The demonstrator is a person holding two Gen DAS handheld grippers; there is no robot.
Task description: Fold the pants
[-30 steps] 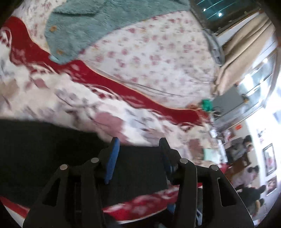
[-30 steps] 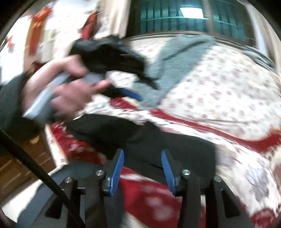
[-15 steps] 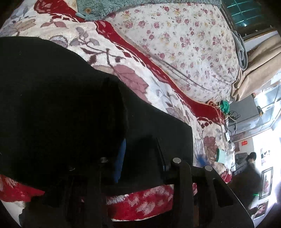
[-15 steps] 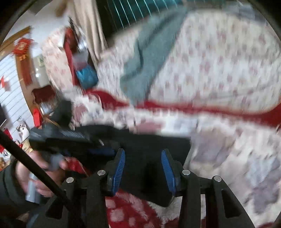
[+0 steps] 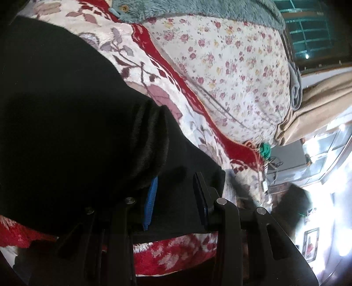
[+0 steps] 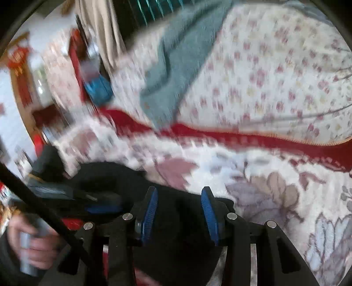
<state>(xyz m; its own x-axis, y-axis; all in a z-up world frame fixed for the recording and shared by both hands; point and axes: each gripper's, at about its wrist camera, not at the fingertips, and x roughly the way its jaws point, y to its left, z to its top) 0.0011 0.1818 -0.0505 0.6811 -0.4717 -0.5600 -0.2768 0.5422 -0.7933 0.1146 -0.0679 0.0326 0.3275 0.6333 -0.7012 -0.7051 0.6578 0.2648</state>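
Observation:
Black pants point(image 5: 66, 110) lie on a red and white floral blanket point(image 5: 154, 72) on the bed. My left gripper point(image 5: 176, 178) sits low on them. A thick fold of the black cloth drapes over its left finger, and cloth fills the narrow gap between the pads. In the blurred right wrist view, my right gripper point(image 6: 178, 191) hovers at the edge of the pants point(image 6: 110, 176). Its jaws are closing slightly, the pads still apart with black cloth beneath them. The left gripper point(image 6: 94, 202) and the hand point(image 6: 33, 248) holding it show at lower left.
A teal fleece garment point(image 5: 198, 11) lies on a small-flowered quilt point(image 5: 231, 66) further back on the bed. Beige curtains point(image 5: 319, 99) and a window stand beyond. A black cable point(image 6: 44, 209) crosses the lower left of the right wrist view.
My left gripper has come down onto the pants and narrowed, and black cloth now covers its left finger. The right gripper has swept sideways along the bed to the pants' edge.

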